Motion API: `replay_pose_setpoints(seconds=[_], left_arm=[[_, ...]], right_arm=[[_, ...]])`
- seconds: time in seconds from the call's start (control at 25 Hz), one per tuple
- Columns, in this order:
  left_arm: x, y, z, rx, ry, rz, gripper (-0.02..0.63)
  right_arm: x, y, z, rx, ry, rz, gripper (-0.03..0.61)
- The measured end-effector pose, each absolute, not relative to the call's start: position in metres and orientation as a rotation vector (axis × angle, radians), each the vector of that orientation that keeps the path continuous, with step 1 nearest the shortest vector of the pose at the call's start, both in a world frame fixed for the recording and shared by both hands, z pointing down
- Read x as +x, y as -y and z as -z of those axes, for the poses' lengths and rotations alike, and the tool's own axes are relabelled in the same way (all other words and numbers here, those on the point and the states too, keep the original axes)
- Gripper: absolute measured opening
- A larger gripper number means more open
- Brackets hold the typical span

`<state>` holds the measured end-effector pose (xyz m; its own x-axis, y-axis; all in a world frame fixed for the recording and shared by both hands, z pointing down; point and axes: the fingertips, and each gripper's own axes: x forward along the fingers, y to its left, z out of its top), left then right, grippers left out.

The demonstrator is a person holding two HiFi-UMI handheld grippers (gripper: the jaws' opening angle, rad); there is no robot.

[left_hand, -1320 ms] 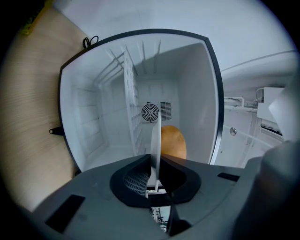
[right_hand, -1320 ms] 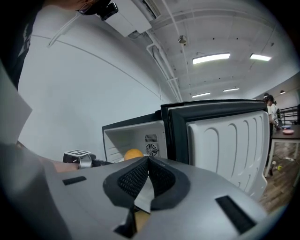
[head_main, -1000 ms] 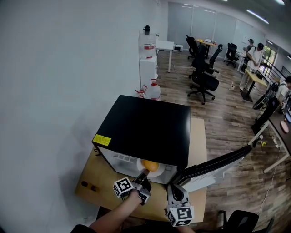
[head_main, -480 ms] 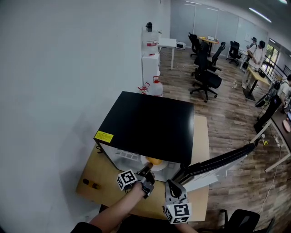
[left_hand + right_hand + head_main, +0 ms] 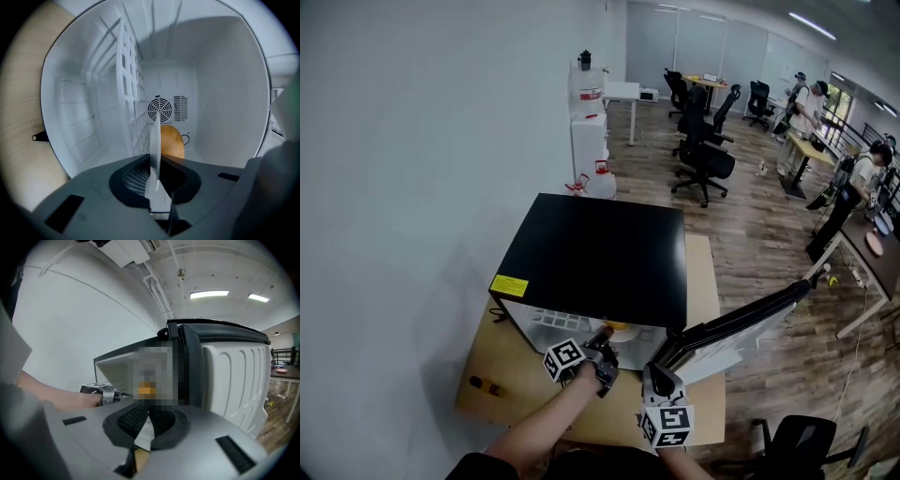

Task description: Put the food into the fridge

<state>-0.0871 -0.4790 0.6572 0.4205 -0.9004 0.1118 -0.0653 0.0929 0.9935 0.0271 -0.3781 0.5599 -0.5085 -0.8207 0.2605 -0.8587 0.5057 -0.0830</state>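
A small black fridge (image 5: 600, 258) stands on a wooden table (image 5: 502, 375) with its door (image 5: 741, 323) swung open to the right. My left gripper (image 5: 600, 361) reaches into the white compartment, shut on the rim of a white plate (image 5: 154, 150) seen edge-on. An orange-brown round food item (image 5: 172, 141) sits on the plate, deep inside near the back-wall fan vent (image 5: 160, 109). My right gripper (image 5: 661, 394) hovers in front of the fridge, just left of the door's inner side (image 5: 234, 376); its jaws look shut with nothing between them.
A wire shelf (image 5: 129, 103) lines the left side of the compartment. A small dark object (image 5: 483, 384) lies on the table's left part. Behind stand a water dispenser (image 5: 586, 122), office chairs (image 5: 703, 159), desks and people at the far right.
The left gripper has pushed the plate with the food further into the fridge; less of the food shows under the fridge's top edge. The right gripper has barely shifted.
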Motion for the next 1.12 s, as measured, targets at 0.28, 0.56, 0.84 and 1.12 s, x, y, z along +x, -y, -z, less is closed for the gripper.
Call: replay_pose_setpoints(seconds=[0.28, 0.56, 0.84, 1.12], left_arm=[[-0.082, 0.486, -0.659, 1.364, 0.968, 0.723, 0.038], [-0.076, 0.49, -0.661, 1.305, 0.906, 0.716, 0.038], [-0.07, 0.495, -0.659, 1.325, 0.892, 0.678, 0.038], [-0.062, 0.505, -0.657, 1.353, 0.875, 0.589, 0.038]], right_arm=[[0.031, 0.364, -0.568, 1.488, 2.518, -0.311, 0.06], [0.045, 0.362, -0.566, 1.586, 2.485, -0.341, 0.06], [0.046, 0.359, -0.555, 1.648, 2.494, -0.345, 0.06], [0.049, 0.356, -0.554, 1.695, 2.483, -0.351, 0.06]])
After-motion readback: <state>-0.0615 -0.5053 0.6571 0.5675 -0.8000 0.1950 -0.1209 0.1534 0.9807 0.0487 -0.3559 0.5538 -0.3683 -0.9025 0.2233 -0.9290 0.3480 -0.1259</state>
